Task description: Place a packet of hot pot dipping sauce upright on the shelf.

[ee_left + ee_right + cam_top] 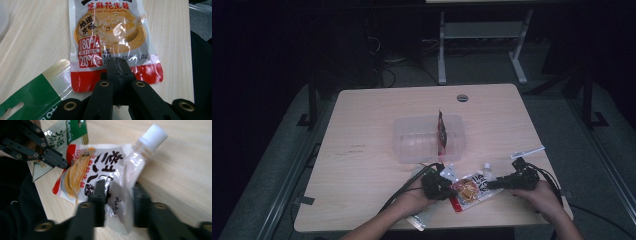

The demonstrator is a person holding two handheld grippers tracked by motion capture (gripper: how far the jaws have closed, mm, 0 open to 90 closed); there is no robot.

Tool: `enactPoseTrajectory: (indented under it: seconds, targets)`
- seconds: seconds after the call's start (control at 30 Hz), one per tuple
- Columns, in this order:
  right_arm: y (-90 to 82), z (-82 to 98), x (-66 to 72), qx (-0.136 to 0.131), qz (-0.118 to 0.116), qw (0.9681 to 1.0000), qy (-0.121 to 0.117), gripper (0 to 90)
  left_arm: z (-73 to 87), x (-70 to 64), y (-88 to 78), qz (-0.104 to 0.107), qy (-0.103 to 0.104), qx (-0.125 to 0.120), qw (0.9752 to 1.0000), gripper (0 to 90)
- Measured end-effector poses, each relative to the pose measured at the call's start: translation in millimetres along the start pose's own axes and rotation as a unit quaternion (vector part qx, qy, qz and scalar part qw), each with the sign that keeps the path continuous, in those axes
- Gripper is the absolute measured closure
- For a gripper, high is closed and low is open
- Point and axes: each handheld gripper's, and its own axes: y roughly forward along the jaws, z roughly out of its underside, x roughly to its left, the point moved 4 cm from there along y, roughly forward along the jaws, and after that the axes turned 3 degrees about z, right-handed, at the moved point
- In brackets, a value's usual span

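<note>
Lying flat near the front edge of the table (362,150), the sauce pouch (469,190) sits between the two grippers, just in front of the clear tub (404,145). The left gripper (443,186) is clenched on the pouch's red bottom seam, its jaws pressed together on the film. The right gripper (117,195) straddles the neck end below the white cap (153,136), jaws on either side of the film; whether its pads already press is hard to tell from the blurred right gripper view. The pouch looks soft and floppy, with glossy, slippery film and a filling that would shift when squeezed, so it is likely light but awkward. The flat seams and the stiffer neck under the cap seem the safest places to take hold; pinching the belly risks it sliding or bulging. The left gripper view gives the printed face of the pouch close up and the seam grip, plus the corner of a green packet (32,95) beside and partly under it. The right gripper view adds the cap and spout. The high view gives the wider layout: the tub with a dark packet (442,131) standing upright in it, and a thin white strip (528,152) well off to the right.
</note>
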Motion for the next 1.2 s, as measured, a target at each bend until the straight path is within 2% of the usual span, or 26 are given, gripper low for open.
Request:
enactPoseTrajectory:
  seconds: [0.1,0.23,0.37,0.43,0.53,0.7,0.9,1.07,1.1,1.2]
  targets:
    - [-5.8,-4.4,4.0,-0.02,-0.015,0.9997,-0.009,79.1,0.1,-0.2,0.0,-0.001,0.002,0.0,1.0,90.0]
    - [-9.7,-7.3,10.1,-0.033,-0.025,0.999,-0.02,85.7,0.4,0.0,-0.2,-0.001,0.003,-0.001,1.0,90.0]
    - [-13.3,-11.3,17.2,-0.048,-0.039,0.9974,-0.037,87.4,0.9,0.3,-0.6,-0.002,0.008,-0.001,1.0,90.0]
    - [-15.8,-13.9,22.0,-0.06,-0.054,0.9956,-0.048,88.2,0.8,0.4,-0.6,-0.002,0.008,-0.002,1.0,90.0]
    - [-19.5,-17.8,31.1,-0.073,-0.087,0.9927,-0.042,89.0,0.8,0.3,-0.5,-0.003,0.007,-0.005,1.0,90.0]
    - [-19.9,-27.2,46.9,-0.09,-0.111,0.9875,-0.067,89.9,0.9,0.1,-0.3,-0.003,0.004,-0.008,1.0,90.0]
    - [-14.8,-37.4,67.3,-0.096,-0.129,0.9821,-0.098,90.0,1.1,-0.1,-0.3,-0.004,0.006,-0.008,0.9999,90.0]
    - [-4.3,-44.5,81.5,-0.093,-0.148,0.9762,-0.129,90.0,1.5,-0.7,-0.2,-0.002,0.005,-0.01,0.9999,90.0]
    - [-3.7,-44.9,83.6,-0.089,-0.148,0.9765,-0.129,90.0,1.6,-0.6,-0.2,-0.002,0.003,-0.011,0.9999,90.0]
    - [-0.6,-47.4,88.4,-0.09,-0.147,0.975,-0.14,90.0,2.6,0.0,-0.3,0.001,-0.005,-0.018,0.9998,90.0]
